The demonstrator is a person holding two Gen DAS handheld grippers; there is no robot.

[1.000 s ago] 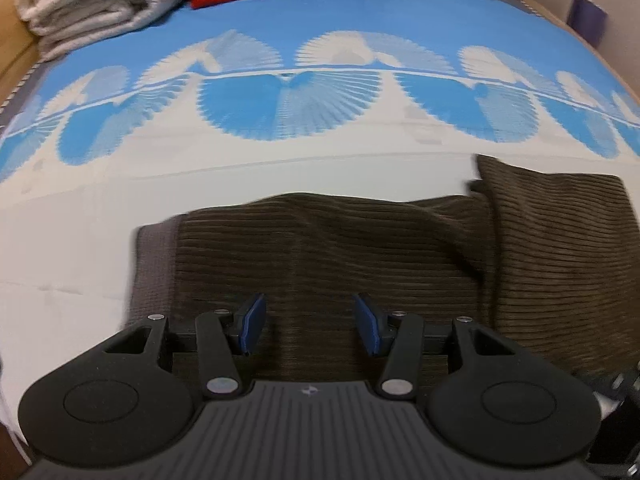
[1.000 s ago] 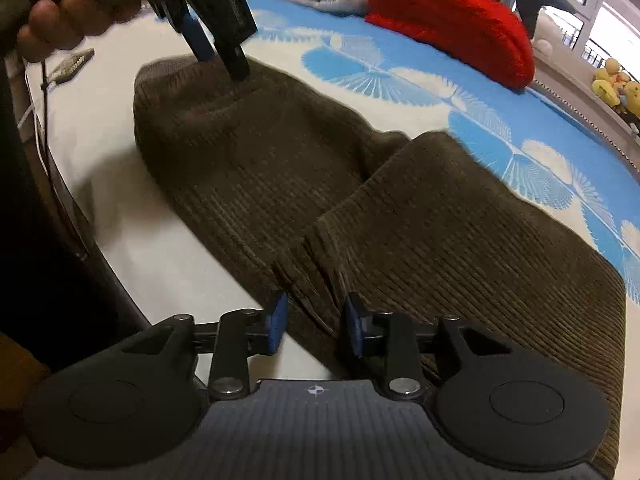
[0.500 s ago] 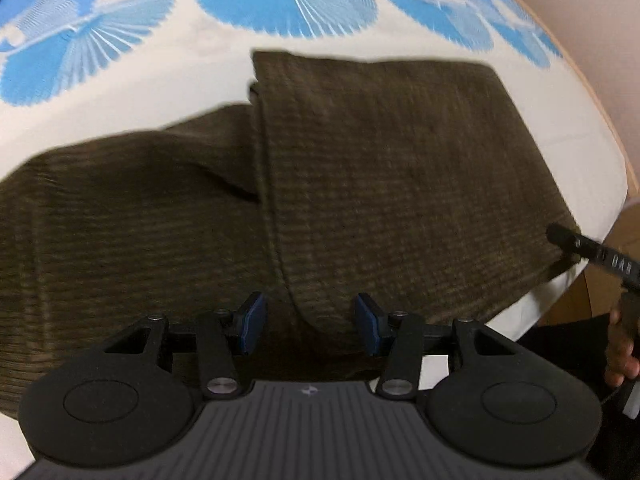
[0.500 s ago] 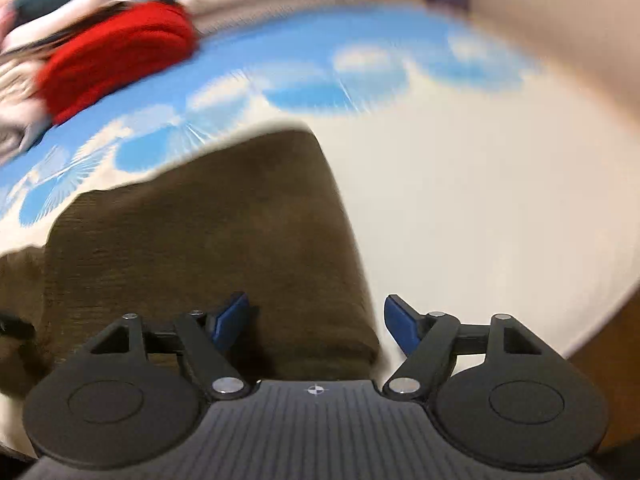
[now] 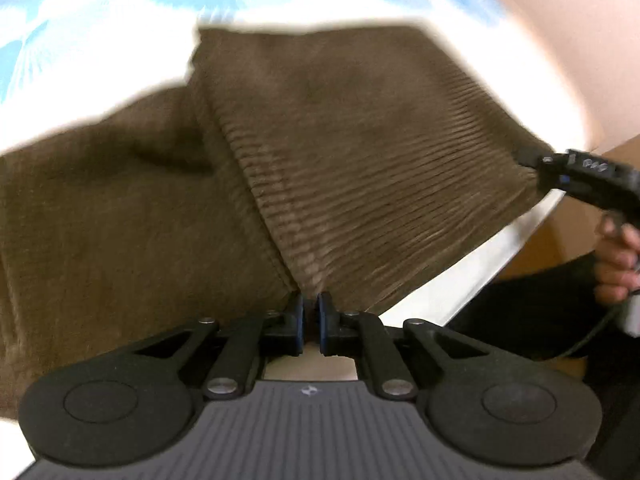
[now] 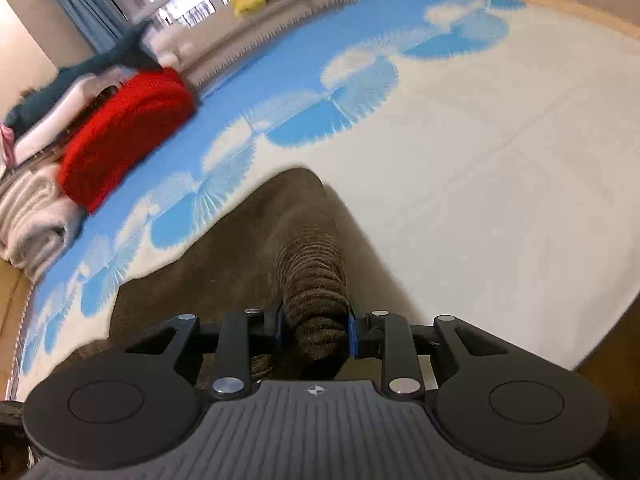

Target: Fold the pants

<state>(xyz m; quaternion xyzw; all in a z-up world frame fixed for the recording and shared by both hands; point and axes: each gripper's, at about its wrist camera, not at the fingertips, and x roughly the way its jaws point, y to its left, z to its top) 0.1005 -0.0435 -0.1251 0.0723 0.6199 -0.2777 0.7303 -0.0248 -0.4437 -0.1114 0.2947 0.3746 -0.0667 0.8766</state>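
Pants (image 5: pixel 168 216), brown corduroy, lie partly folded on a bed sheet (image 6: pixel 500 168) printed with blue and white fans, near its front edge. In the left wrist view one layer overlaps another along a slanting fold that runs down to the left gripper (image 5: pixel 310 322). Its jaws have just been closing and now stand almost together, pinching the cloth at the near end of that fold. The right gripper (image 6: pixel 314 326) has also just been closing; its jaws are narrow and clamp a bunched ridge of corduroy that rises between the blue pads. In the left wrist view the same tool reaches the pants' right corner, with a hand (image 5: pixel 618 268) behind it. At the far side of the bed sit a red knit (image 6: pixel 124 128) and a pale towel (image 6: pixel 32 216).
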